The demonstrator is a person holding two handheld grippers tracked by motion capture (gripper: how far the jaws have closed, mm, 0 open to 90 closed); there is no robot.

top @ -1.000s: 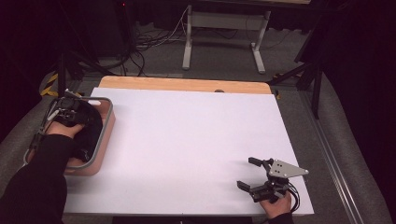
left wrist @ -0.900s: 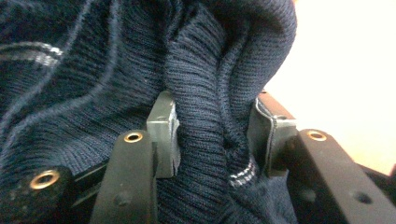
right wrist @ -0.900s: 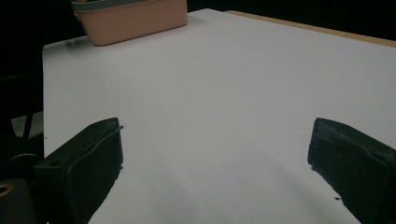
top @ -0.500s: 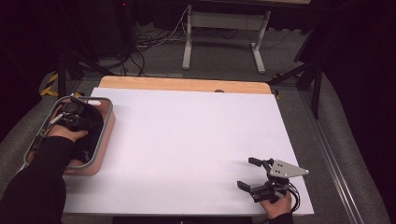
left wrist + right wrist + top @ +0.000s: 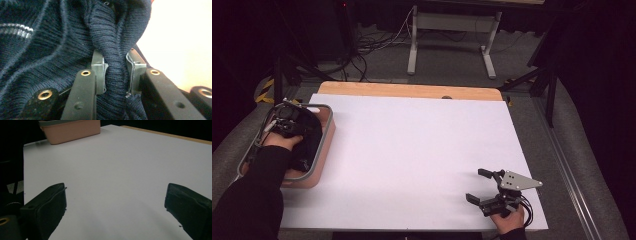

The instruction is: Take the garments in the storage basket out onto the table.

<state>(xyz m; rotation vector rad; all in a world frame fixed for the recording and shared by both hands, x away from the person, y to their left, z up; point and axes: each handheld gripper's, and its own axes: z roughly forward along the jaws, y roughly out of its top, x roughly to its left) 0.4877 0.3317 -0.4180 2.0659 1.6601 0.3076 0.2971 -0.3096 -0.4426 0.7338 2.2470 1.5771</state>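
A dark navy knit garment lies bunched in a pink basket at the table's left edge. My left gripper reaches down into the basket. In the left gripper view its jaws have just been closing, and the gripper now pinches a raised ribbed fold of the garment between its pads. My right gripper rests near the table's front right corner, open, with nothing between its fingers. In its own view the right gripper looks across the bare white surface toward the basket.
A white sheet covers the tabletop, and a wooden strip shows along the far edge. Beyond the table, cables and a metal stand's legs sit on the grey floor. A dark sleeve covers the left forearm.
The left hand and the garment in the basket have shifted slightly. The right gripper has kept still.
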